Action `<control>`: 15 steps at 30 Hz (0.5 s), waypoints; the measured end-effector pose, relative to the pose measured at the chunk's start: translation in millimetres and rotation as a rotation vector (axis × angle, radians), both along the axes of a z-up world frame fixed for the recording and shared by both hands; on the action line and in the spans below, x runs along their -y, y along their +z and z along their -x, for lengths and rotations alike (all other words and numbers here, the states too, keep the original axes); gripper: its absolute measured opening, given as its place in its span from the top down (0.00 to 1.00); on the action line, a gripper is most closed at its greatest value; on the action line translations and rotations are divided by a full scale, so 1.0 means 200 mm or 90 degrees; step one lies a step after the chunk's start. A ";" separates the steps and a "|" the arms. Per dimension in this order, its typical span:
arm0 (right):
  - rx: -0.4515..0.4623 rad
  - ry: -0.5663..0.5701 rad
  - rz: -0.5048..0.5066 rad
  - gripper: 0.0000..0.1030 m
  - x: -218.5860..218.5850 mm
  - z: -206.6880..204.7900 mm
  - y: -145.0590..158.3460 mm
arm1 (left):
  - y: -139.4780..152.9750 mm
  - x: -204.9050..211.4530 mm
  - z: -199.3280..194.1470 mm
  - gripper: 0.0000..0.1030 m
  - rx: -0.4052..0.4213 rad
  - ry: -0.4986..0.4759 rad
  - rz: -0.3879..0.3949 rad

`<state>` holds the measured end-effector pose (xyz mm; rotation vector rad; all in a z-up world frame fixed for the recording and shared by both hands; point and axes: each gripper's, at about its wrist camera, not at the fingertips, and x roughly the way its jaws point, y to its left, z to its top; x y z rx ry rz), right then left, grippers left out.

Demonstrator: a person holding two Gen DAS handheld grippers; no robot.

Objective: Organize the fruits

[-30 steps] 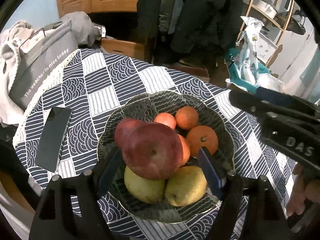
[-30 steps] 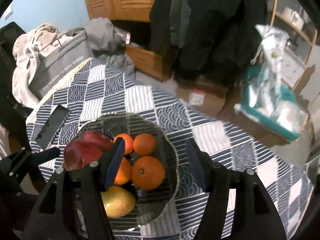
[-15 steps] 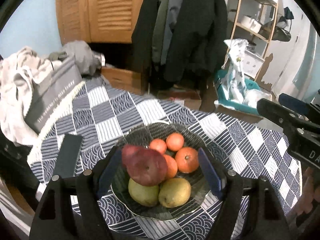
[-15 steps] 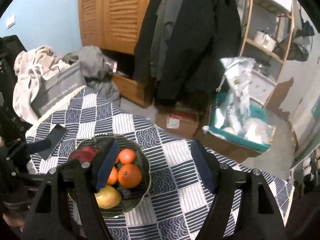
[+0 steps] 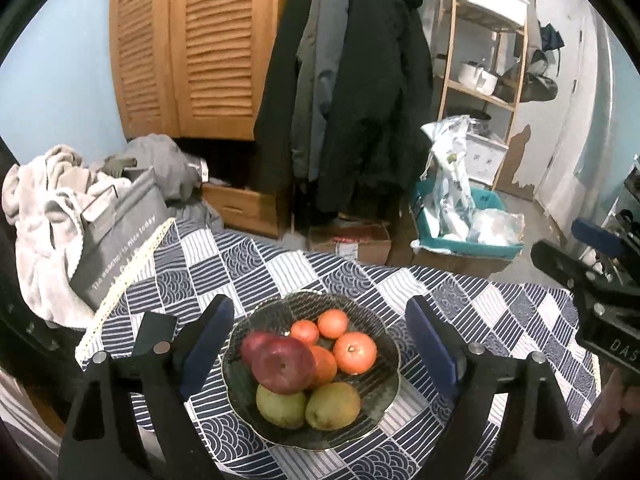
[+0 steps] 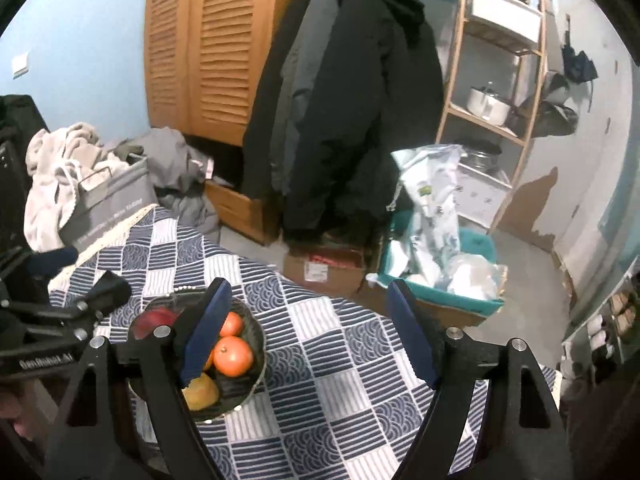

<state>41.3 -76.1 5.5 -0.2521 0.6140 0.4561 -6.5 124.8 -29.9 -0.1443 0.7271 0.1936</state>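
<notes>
Above a patterned tablecloth (image 5: 248, 268), the left gripper (image 5: 320, 344) hangs with its jaws spread wide and nothing between them, framing a dark glass bowl (image 5: 384, 392) of fruit. Inside the bowl, a red apple (image 5: 286, 364) sits atop two pears (image 5: 332, 406), beside a large orange (image 5: 355, 352) and smaller tangerines (image 5: 333, 323). To the right, the right gripper (image 6: 308, 336) is likewise wide apart and empty, held over bare cloth just beside the bowl. A black phone (image 5: 154, 330) lies left of the bowl. Beyond the table, dark coats (image 5: 360, 92) hang before louvred wooden doors (image 5: 192, 48).
</notes>
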 end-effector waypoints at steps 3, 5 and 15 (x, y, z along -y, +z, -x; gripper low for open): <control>0.009 -0.013 -0.004 0.23 0.06 0.02 0.02 | 0.05 0.02 0.02 0.05 0.018 0.004 -0.005; 0.013 -0.019 -0.004 0.23 0.10 0.03 0.03 | 0.07 0.02 0.03 0.02 0.029 0.008 -0.009; 0.045 -0.061 0.004 0.22 0.25 0.05 0.03 | 0.15 0.10 0.03 0.01 0.049 0.000 -0.038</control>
